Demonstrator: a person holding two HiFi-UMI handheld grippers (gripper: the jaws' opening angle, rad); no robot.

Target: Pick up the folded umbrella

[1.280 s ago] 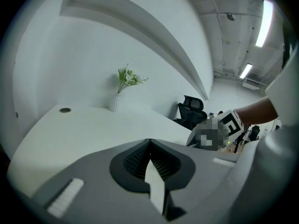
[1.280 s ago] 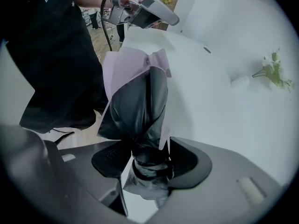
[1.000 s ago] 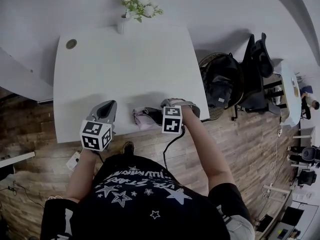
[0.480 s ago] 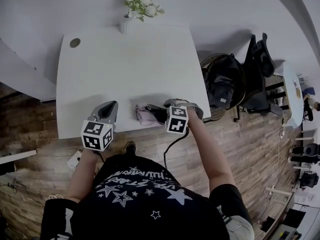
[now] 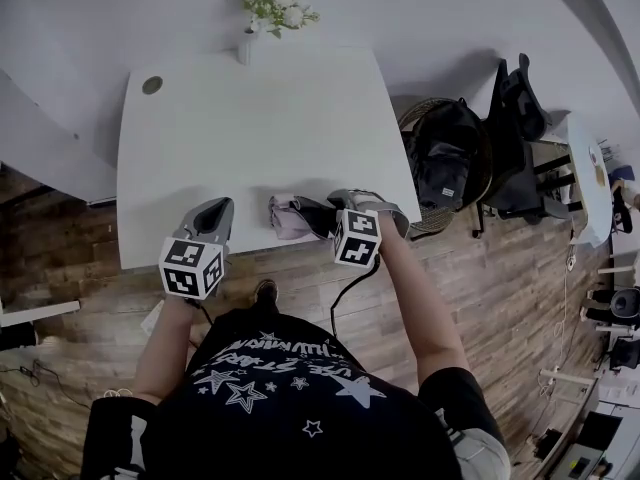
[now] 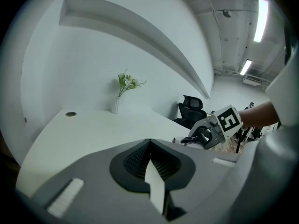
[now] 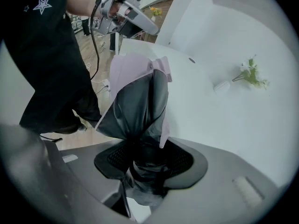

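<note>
Here, pinching the dark, gathered end of the folded umbrella [image 7: 140, 97] between the fingers of the right gripper [image 7: 147, 160], with the pink and charcoal cloth fanning away from the pads toward the near rim of the white bench [image 5: 240, 138]. Gripping with cloth packed tight between the pads and no gap showing on either side, so judged a firm hold rather than a loose reach. Viewed from the head camera, lying at about six o'clock on the bench, just inside the near rim, with the right gripper tipped steeply down onto the three o'clock end of the bundle. Holding the left gripper [image 5: 215, 211] at about seven o'clock of the bench, near the umbrella but apart from it, with fingers pressed together on nothing. Reckoned as roughly midway through the job, with the reach made and the grasp taken but the lift not yet shown; impossible to say from any view whether clear of the surface or resting on it, though seemingly resting. Left to do, by that reading: raising the bundle off the bench without letting the loose folds slide out of the pinch. Elsewhere, playing no part: a small vase of flowers [image 5: 246, 46] at twelve o'clock, a round grommet [image 5: 152, 85] at eleven, and, off the bench at three o'clock, a basket [image 5: 420, 111] with a dark bag beside a black chair [image 5: 515, 118], all above a wooden floor [image 5: 480, 288].
</note>
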